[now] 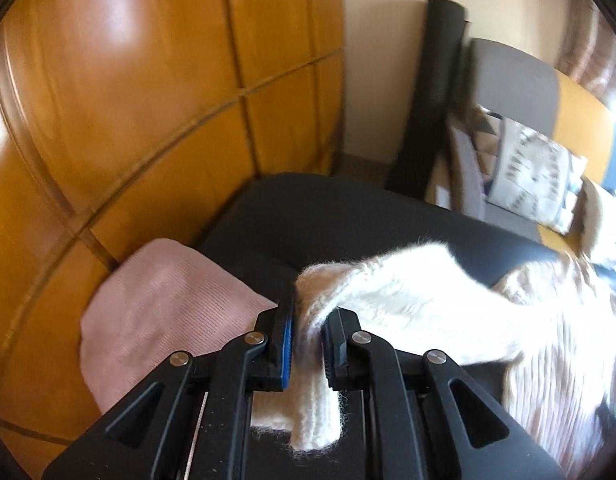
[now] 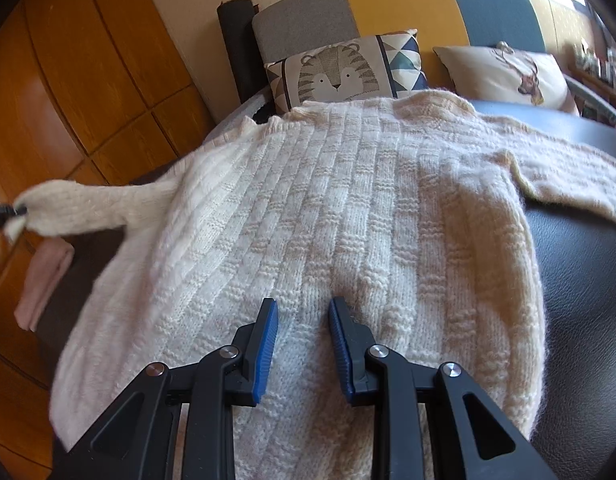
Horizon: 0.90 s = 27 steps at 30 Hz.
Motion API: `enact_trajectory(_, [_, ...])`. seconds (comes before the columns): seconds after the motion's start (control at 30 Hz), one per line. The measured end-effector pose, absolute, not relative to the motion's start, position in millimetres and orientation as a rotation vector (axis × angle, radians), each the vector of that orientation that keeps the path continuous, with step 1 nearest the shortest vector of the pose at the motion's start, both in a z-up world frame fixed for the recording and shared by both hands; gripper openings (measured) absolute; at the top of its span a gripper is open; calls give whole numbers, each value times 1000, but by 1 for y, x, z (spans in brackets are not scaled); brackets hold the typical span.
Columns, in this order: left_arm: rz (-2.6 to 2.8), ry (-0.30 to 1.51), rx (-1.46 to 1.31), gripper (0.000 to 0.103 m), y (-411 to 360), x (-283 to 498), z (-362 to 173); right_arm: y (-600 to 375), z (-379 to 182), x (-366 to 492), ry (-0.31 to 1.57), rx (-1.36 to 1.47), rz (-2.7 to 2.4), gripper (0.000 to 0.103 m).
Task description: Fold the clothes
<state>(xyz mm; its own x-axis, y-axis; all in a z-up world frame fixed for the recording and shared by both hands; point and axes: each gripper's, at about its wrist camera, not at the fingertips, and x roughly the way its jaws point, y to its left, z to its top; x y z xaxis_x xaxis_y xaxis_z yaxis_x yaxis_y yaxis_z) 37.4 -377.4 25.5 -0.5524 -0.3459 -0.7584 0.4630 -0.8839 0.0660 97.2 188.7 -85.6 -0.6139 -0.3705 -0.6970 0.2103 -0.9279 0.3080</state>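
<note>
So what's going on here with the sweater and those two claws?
A person is folding a cream knit sweater spread on a dark leather surface, with a claw in each hand. The left claw is shut on the end of one sleeve and holds it out to the side, lifted off the surface. The right claw is open, over the sweater's body, gripping nothing. A folded pink garment lies beside the sweater.

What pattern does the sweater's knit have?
Cream sweater with vertical ribs broken by textured blocks, a basket-weave look; clearest in the right wrist view.
</note>
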Motion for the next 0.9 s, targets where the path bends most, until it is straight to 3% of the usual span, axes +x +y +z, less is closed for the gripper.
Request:
enact_trajectory(0.3, [-2344, 225, 1284, 12, -389, 9, -18, 203, -91, 95, -369, 1150, -2508, 27])
enact_trajectory(0.47, [-2202, 78, 1474, 14, -387, -11, -53, 205, -91, 96, -380, 1145, -2503, 26])
enact_trajectory(0.57, [-2113, 104, 1512, 16, -400, -12, -65, 206, -92, 95, -398, 1142, -2496, 27])
enact_trajectory(0.67, [-2051, 156, 1498, 28, -420, -10, -65, 206, -92, 95, -400, 1140, -2495, 26])
enact_trajectory(0.73, [-2007, 140, 1474, 43, -433, -7, -60, 207, -92, 96, -399, 1140, -2496, 26])
enact_trajectory(0.9, [-1885, 134, 1440, 47, -459, 16, -53, 207, -93, 95, -405, 1138, -2493, 26])
